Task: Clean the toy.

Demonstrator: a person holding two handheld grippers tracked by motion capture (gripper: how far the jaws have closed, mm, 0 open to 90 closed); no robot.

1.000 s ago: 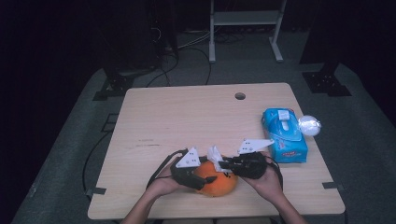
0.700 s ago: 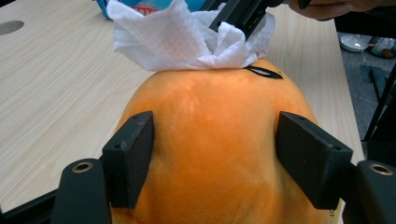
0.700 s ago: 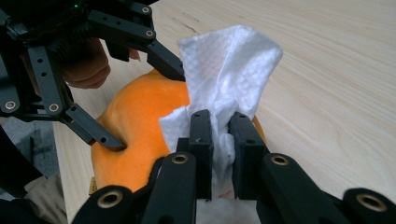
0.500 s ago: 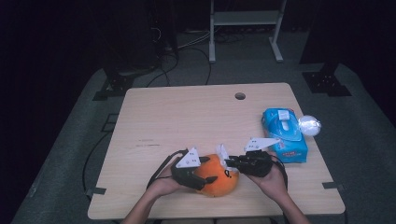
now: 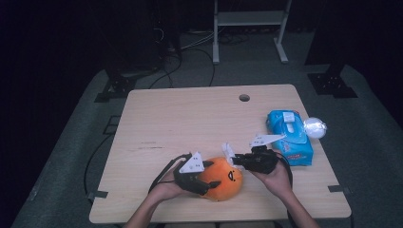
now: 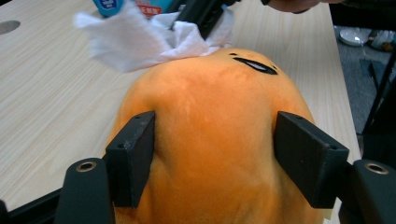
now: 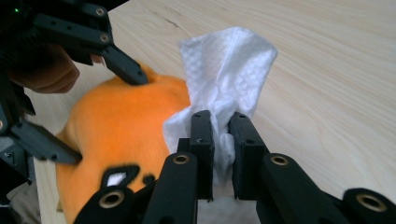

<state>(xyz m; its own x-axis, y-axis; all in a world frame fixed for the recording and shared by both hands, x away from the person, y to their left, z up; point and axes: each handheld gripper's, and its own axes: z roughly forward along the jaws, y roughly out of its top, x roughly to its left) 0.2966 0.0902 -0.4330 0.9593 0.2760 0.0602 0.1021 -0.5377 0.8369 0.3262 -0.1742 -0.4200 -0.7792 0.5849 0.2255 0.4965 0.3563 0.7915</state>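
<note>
Lower centre of the high view: your left gripper [image 5: 209, 184] is clamping the plush [image 5: 222, 178] on the worktop [image 5: 190, 118]; your right gripper [image 5: 234, 159], jaws pinching a wipe [image 7: 229, 70], is wiping it. Cleaning looks unfinished.

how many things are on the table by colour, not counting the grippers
orange: 1, the plush toy
blue: 1, the wipes pack
white: 1, the wipe
silvery: 1, the ball at the table's right edge
total: 4

No legible txt anywhere; print on blue wipes pack [image 5: 290, 137] too small/blurry to read.
</note>
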